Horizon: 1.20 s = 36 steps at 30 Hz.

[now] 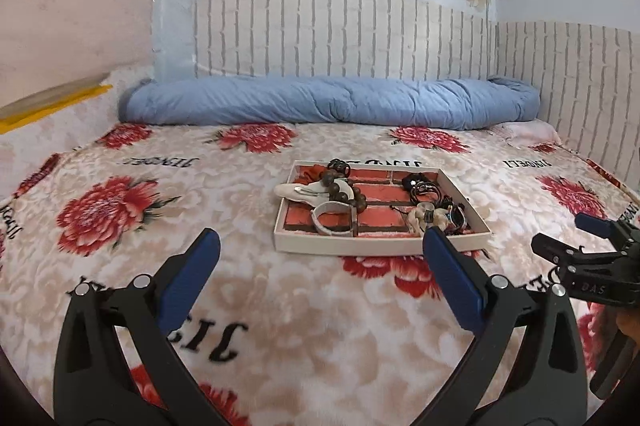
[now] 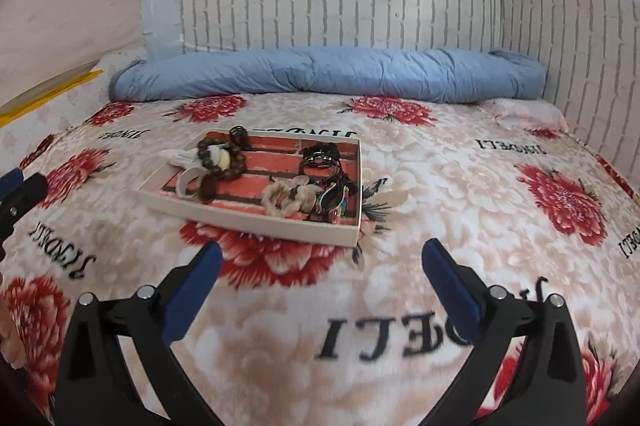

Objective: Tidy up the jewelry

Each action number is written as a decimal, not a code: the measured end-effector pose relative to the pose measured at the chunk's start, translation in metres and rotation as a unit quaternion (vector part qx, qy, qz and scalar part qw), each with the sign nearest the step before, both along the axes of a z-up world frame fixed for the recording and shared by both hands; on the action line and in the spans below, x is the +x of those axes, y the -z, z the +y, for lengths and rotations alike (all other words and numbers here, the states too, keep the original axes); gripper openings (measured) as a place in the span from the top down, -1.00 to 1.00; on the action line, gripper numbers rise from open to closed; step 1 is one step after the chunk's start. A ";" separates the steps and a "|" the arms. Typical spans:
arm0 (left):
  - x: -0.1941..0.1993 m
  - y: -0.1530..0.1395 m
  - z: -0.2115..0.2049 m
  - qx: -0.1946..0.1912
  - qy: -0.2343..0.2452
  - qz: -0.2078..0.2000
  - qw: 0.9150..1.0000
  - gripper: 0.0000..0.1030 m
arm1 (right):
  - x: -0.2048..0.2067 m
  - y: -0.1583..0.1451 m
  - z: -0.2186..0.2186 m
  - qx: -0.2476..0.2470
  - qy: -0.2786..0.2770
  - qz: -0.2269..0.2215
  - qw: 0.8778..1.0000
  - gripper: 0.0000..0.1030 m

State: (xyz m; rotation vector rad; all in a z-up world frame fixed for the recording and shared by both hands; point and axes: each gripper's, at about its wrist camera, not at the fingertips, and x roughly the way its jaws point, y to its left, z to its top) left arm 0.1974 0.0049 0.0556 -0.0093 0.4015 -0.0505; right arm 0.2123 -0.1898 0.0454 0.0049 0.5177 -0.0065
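Note:
A shallow white tray point(image 1: 360, 247) with a red brick-pattern floor lies on the flowered bed; it also shows in the right wrist view point(image 2: 280, 226). In it lie a brown bead bracelet point(image 1: 344, 191) point(image 2: 224, 166), a white hair clip point(image 1: 296, 191), a white ring-shaped band point(image 1: 334, 220) point(image 2: 188, 182), black hair ties point(image 1: 420, 184) point(image 2: 320, 156) and a pale chain piece point(image 2: 284, 200). My left gripper point(image 1: 320, 250) is open and empty, just in front of the tray. My right gripper point(image 2: 322, 258) is open and empty, near the tray's front right corner; it also shows in the left wrist view point(image 1: 576, 238).
A rolled blue quilt point(image 1: 328, 102) lies along the far wall. The flowered blanket point(image 1: 280, 326) covers the bed. A yellow edge point(image 1: 52, 106) sits at the far left. Brick-pattern walls close the back and right sides.

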 end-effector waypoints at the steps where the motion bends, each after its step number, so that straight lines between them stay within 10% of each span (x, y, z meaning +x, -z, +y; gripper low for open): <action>1: -0.006 0.002 0.000 0.001 -0.004 -0.004 1.000 -0.90 | -0.009 0.002 0.002 -0.003 -0.002 -0.005 1.000 -0.91; 15: -0.041 0.041 0.011 -0.017 -0.030 -0.037 0.999 -0.90 | -0.073 0.022 0.013 -0.021 0.008 -0.096 0.995 -0.92; 36: -0.045 0.062 -0.009 0.031 -0.039 -0.048 0.998 -0.90 | -0.074 0.046 0.005 0.014 0.014 -0.095 0.995 -0.92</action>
